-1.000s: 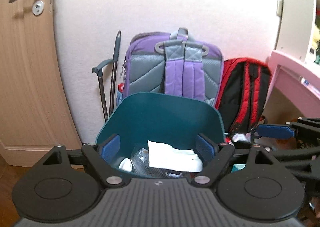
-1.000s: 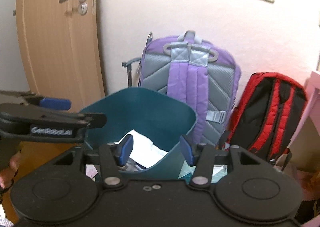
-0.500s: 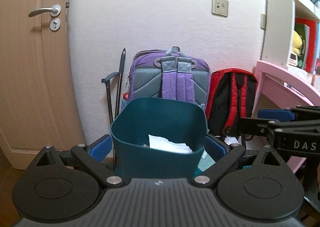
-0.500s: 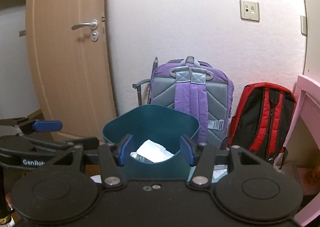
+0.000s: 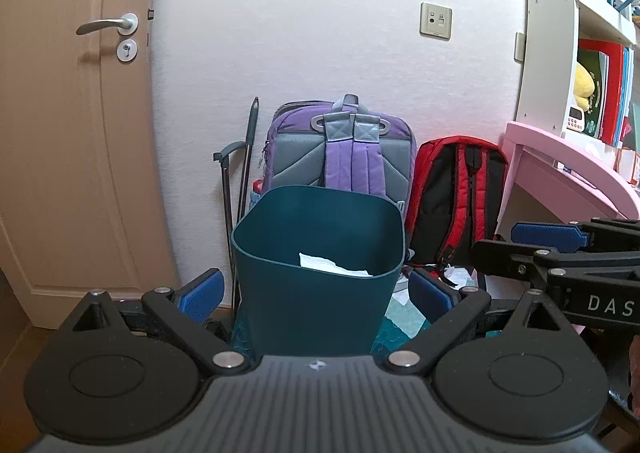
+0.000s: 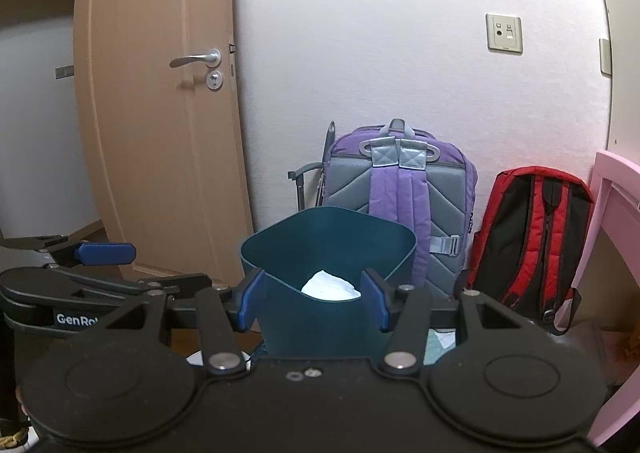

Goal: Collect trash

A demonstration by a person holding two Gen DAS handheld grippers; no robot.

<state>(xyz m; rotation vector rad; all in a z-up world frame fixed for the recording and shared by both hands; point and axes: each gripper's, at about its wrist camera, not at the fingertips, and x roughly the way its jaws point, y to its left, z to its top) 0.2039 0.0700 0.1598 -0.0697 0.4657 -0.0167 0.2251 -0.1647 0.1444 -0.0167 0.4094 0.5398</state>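
Centrally in both wrist views: teal trash bin on the floor, white crumpled paper inside near the front rim. Left gripper: jaws spread wide, blue pads flanking the bin in frame, not touching it, nothing held. Right gripper: jaws open, narrower, empty, bin beyond them. Behind bin, against wall: purple backpack; right of it, red backpack. Wooden door at left; pink desk at right edge.
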